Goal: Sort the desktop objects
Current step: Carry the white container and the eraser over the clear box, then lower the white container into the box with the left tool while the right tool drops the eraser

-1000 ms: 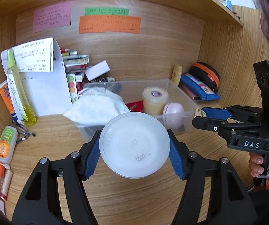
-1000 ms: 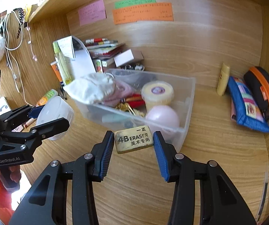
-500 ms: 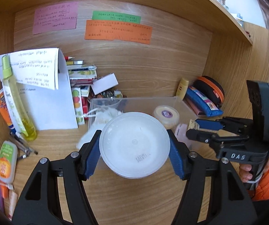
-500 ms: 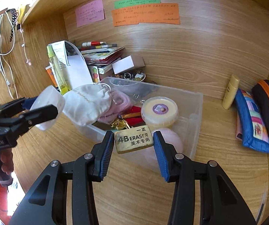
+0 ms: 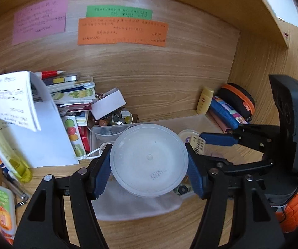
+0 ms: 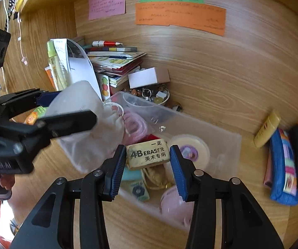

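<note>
Left gripper [image 5: 149, 164] level, blue pads clamped on both sides of a round white tub [image 5: 149, 159], right gripper [image 6: 148, 165] beside it — pads pressed on an eraser [image 6: 148, 154], both held above a clear bin [image 6: 228, 145]

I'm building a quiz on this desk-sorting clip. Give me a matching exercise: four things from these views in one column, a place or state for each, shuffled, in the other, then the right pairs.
Things
1. eraser
2. round white container
3. yellow tube
4. orange note

Places or states
A. stuck on the wooden back wall
B. clamped in the left hand-held gripper
C. leaning at the back wall, beside the blue pouch
D. clamped in the right hand-held gripper, over the clear bin

Pairs: 1-D, 2-B, 3-C, 4-A
</note>
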A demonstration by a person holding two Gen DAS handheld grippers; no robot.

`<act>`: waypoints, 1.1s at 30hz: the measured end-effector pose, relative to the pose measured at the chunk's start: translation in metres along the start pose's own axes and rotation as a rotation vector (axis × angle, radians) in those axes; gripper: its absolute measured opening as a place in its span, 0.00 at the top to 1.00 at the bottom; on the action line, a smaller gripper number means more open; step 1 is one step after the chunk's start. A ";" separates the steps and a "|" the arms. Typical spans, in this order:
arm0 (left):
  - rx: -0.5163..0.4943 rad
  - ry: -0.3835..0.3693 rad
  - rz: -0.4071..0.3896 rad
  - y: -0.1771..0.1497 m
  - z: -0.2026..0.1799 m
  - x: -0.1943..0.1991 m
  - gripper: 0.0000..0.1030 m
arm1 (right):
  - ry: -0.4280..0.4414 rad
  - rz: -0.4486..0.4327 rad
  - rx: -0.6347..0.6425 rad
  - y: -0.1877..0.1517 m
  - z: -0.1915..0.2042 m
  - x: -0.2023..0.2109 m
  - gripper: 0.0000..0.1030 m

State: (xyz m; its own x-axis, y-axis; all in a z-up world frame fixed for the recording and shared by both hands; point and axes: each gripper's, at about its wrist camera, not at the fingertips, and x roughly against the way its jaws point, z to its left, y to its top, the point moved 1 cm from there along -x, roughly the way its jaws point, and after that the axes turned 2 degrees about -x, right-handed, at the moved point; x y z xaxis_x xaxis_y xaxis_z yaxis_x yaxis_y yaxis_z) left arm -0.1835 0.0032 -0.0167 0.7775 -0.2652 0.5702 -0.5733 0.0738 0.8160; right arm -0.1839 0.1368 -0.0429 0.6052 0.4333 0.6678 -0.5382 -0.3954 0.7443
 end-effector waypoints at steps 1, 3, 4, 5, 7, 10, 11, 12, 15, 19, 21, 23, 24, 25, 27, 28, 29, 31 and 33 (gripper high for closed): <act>0.002 -0.005 0.009 0.002 0.002 -0.005 0.37 | -0.009 0.003 0.003 0.003 0.000 -0.003 0.62; 0.001 0.000 0.017 0.005 0.004 -0.012 0.37 | -0.032 0.013 0.019 0.010 0.001 -0.013 0.61; 0.002 0.001 0.022 0.006 0.005 -0.015 0.37 | -0.042 0.020 0.025 0.012 0.002 -0.018 0.62; 0.008 -0.007 0.028 0.008 0.008 -0.020 0.37 | -0.049 0.029 0.032 0.015 0.003 -0.025 0.61; 0.018 -0.016 0.038 0.008 0.012 -0.026 0.37 | -0.059 0.044 0.045 0.018 0.006 -0.036 0.62; 0.034 -0.018 0.060 0.005 0.018 -0.037 0.37 | -0.078 0.055 0.058 0.019 0.008 -0.048 0.62; 0.036 -0.018 0.069 0.004 0.019 -0.040 0.37 | -0.092 0.056 0.054 0.019 0.009 -0.052 0.62; 0.036 -0.018 0.075 0.003 0.020 -0.043 0.37 | -0.096 0.055 0.050 0.020 0.009 -0.055 0.62; 0.038 -0.030 0.070 0.003 0.022 -0.046 0.37 | -0.086 0.053 0.041 0.019 0.011 -0.060 0.61; 0.038 -0.042 0.070 0.001 0.023 -0.052 0.36 | -0.118 0.065 0.069 0.015 0.016 -0.069 0.61; 0.038 -0.043 0.082 0.000 0.023 -0.057 0.34 | -0.125 0.080 0.076 0.013 0.018 -0.074 0.61; 0.032 -0.043 0.090 -0.003 0.022 -0.060 0.32 | -0.140 0.084 0.093 0.011 0.020 -0.075 0.61; 0.030 -0.046 0.090 -0.003 0.021 -0.060 0.30 | -0.145 0.084 0.096 0.011 0.020 -0.075 0.61; 0.031 -0.048 0.089 -0.004 0.021 -0.060 0.29 | -0.152 0.082 0.096 0.011 0.020 -0.075 0.58; 0.041 -0.057 0.084 -0.003 0.022 -0.057 0.26 | -0.171 0.075 0.099 0.011 0.019 -0.074 0.53; 0.048 -0.058 0.081 -0.002 0.023 -0.056 0.25 | -0.179 0.075 0.098 0.011 0.019 -0.074 0.49; 0.057 -0.053 0.074 -0.002 0.025 -0.055 0.21 | -0.182 0.077 0.093 0.011 0.017 -0.075 0.48; 0.070 -0.045 0.062 -0.001 0.028 -0.051 0.20 | -0.180 0.080 0.083 0.011 0.016 -0.076 0.46; 0.078 -0.045 0.055 -0.001 0.030 -0.049 0.19 | -0.190 0.078 0.082 0.010 0.016 -0.075 0.43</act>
State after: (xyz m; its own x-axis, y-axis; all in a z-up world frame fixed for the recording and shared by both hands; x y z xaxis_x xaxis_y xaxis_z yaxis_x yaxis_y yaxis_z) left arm -0.2288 -0.0127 -0.0479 0.7329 -0.3060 0.6077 -0.6347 0.0144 0.7727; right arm -0.2256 0.0876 -0.0852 0.6674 0.2409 0.7047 -0.5432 -0.4898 0.6819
